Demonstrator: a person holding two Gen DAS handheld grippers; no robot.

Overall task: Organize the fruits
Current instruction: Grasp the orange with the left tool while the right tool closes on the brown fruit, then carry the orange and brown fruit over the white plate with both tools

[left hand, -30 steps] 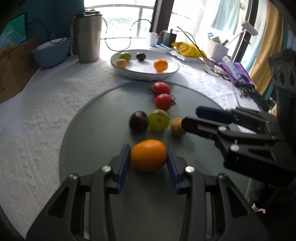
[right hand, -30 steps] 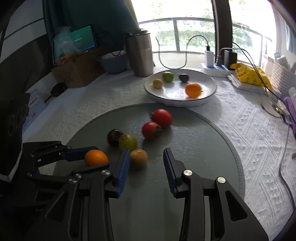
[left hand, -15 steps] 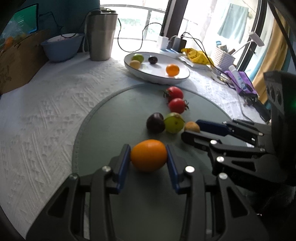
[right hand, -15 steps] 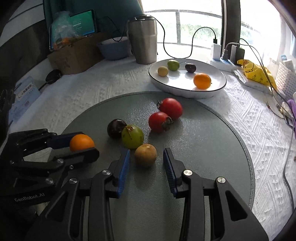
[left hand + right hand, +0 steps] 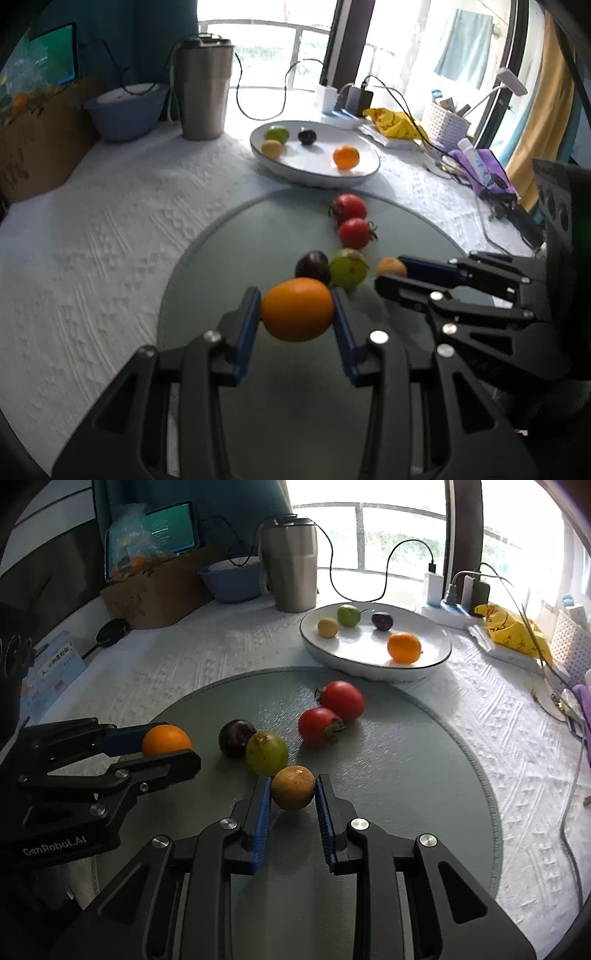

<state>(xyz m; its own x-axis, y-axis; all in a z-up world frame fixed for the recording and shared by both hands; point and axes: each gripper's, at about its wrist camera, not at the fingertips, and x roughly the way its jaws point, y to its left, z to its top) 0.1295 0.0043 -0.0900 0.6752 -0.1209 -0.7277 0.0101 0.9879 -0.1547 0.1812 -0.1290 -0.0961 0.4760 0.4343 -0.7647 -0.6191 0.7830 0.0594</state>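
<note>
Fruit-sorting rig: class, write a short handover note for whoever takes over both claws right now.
Left claw: shut on the orange, over the grey mat.
Right claw: its pads sit either side of the brown fruit; grip not confirmed.
Done: white plate holds four fruits: green, brown, dark and orange.
Left: the two held fruits, plus dark plum, green fruit and two tomatoes on the mat.

A brushed metal tumbler [image 5: 291,563] stands upper centre; the glossy white plate [image 5: 424,666] shines beside it. The bench's white cloth [image 5: 166,668] looks embossed, the grey round mat [image 5: 406,760] matt.
</note>
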